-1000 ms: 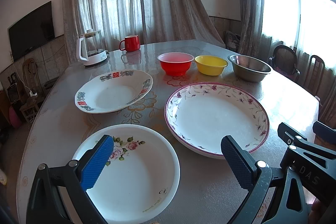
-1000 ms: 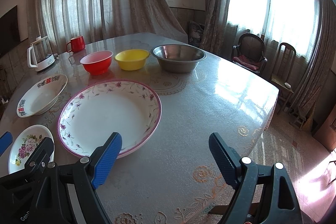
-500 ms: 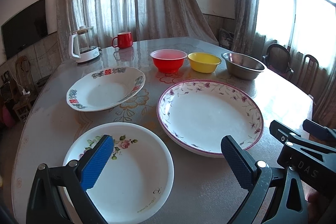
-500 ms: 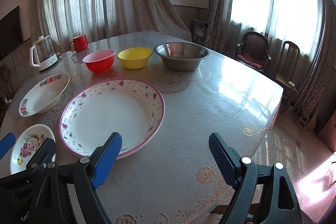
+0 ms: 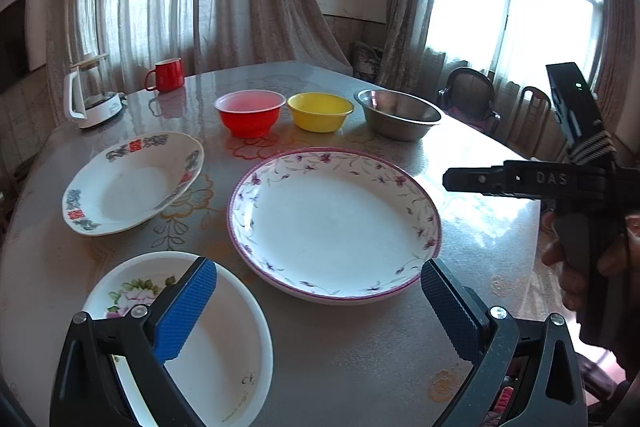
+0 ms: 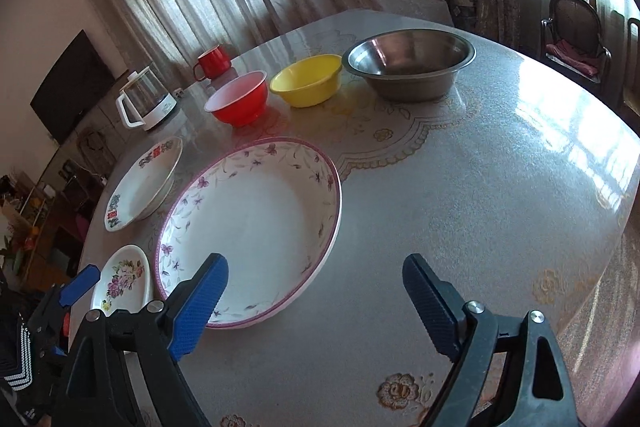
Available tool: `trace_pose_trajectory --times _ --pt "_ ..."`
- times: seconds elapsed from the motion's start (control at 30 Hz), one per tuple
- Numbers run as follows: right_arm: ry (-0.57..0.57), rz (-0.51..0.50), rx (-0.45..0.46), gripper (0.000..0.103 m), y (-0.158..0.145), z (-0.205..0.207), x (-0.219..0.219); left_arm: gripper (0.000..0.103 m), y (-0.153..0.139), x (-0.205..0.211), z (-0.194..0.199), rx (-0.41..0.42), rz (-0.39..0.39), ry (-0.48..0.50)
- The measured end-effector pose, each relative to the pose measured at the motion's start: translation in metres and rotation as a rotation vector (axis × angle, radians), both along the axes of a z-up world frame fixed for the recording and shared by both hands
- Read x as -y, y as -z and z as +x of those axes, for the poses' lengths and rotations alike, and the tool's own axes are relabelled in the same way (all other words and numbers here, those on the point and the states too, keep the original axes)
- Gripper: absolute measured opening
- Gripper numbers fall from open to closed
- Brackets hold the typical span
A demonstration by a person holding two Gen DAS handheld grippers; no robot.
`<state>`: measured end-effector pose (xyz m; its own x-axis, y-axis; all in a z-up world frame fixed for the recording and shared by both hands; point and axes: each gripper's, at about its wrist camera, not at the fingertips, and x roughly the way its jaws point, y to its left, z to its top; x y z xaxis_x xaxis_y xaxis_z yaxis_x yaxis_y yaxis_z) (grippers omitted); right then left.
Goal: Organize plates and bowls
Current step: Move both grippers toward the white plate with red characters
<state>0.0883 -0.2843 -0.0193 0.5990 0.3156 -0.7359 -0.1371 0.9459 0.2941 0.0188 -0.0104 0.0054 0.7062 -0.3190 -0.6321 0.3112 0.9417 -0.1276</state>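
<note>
My left gripper (image 5: 318,301) gaping, rose plate (image 5: 224,343) under its left finger, my right gripper (image 6: 316,301) gaping over the big plate's (image 6: 256,223) near rim, third plate (image 5: 132,183) left, red bowl (image 5: 250,111), yellow bowl (image 5: 320,111), steel bowl (image 5: 400,113) beyond.

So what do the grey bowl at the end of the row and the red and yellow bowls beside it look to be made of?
The grey bowl looks like stainless steel: brushed silver walls with mirror-like glints and a thin rolled rim. The red bowl and the yellow bowl look like plastic or melamine: flat, saturated colour with a soft sheen and thin walls; the pictures cannot settle which.
</note>
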Motion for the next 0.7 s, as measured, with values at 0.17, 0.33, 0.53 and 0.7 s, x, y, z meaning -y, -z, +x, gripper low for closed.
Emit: trace_pose_trajectory --times 0.17,0.33,0.53,0.7 --pt "-0.157 0.024 -0.027 0.091 -0.002 0.057 0.001 0.103 0.002 0.008 0.014 -0.044 -0.045 -0.064" --pt "-0.36 -0.018 -0.102 0.061 0.01 0.115 -0.016 0.103 -0.013 0.021 0.012 0.037 -0.057 -0.166" --pt "-0.585 -0.12 -0.122 0.031 0.031 0.16 -0.047 0.103 -0.013 0.034 0.005 -0.022 -0.044 -0.336" --pt "-0.733 -0.185 -0.117 0.025 0.044 0.175 -0.07 0.1 0.006 0.043 -0.013 -0.079 -0.058 -0.471"
